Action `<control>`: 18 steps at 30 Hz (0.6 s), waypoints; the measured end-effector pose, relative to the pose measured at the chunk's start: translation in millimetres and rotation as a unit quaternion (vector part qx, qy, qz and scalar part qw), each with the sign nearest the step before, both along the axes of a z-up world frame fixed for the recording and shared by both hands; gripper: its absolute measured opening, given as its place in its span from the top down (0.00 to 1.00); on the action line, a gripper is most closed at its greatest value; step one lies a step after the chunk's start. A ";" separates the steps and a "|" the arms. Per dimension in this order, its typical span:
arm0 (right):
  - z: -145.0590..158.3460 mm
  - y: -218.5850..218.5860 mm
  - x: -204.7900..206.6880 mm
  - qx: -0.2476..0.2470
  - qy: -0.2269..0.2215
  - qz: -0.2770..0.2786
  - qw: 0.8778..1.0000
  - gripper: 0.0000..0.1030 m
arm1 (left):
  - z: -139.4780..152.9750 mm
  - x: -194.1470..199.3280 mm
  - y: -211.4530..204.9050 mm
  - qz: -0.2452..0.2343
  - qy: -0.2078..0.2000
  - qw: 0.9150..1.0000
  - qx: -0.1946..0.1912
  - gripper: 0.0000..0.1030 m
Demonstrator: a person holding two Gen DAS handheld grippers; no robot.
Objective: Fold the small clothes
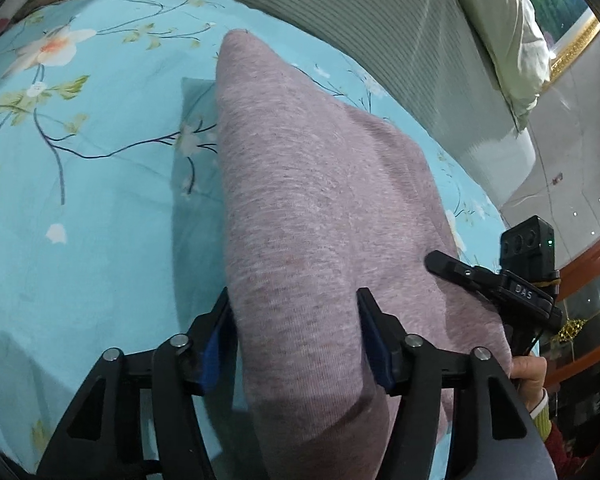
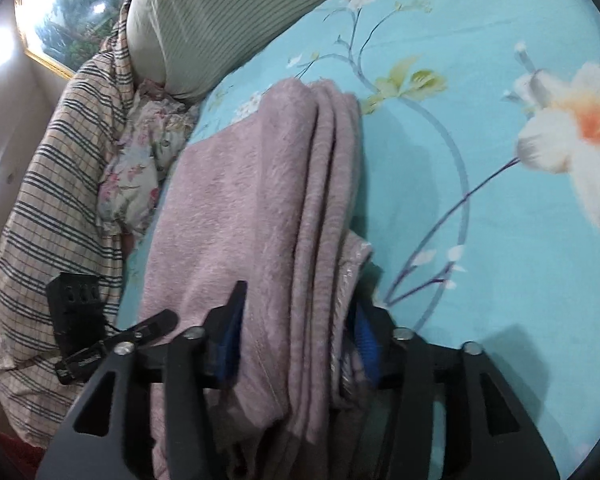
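Bed (image 1: 80, 200) with turquoise flowered sheet, largest thing in view. Striped bolster (image 2: 204, 12) along bed's far edge; checked blanket (image 2: 52, 208) bunched beside it. Mauve knit garment (image 1: 320, 200) folded in layers, lying on bed, near edge lifted. Left gripper (image 1: 296, 320) fingers clamped around garment's thick fold. Right gripper (image 2: 296, 320) fingers closed on stacked layers.

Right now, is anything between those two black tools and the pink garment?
Nothing visible. The pink garment already sits between the fingers of the left tool and the right tool, over the floral bedsheet.
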State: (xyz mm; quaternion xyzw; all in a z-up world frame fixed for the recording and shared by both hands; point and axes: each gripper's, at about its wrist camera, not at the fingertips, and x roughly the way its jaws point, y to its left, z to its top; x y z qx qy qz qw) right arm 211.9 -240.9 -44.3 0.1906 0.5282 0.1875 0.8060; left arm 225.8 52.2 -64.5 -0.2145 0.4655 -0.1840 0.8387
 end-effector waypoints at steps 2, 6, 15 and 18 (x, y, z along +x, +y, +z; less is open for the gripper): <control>14.4 -3.2 -1.6 -0.024 -0.020 -0.010 0.999 0.41 | 5.0 -6.0 5.8 0.004 -0.002 1.000 0.011 0.37; 48.4 2.2 10.6 -0.058 -0.077 -0.011 0.995 0.42 | 26.2 -22.7 17.2 0.020 -0.035 0.999 0.028 0.37; 15.0 23.2 80.9 -0.079 -0.037 0.014 0.996 0.90 | 60.4 -34.2 -3.3 -0.044 -0.093 0.995 0.014 0.47; 24.6 24.1 84.0 -0.057 -0.050 0.016 0.997 0.93 | 56.6 -34.5 -8.5 -0.059 -0.090 0.994 0.026 0.48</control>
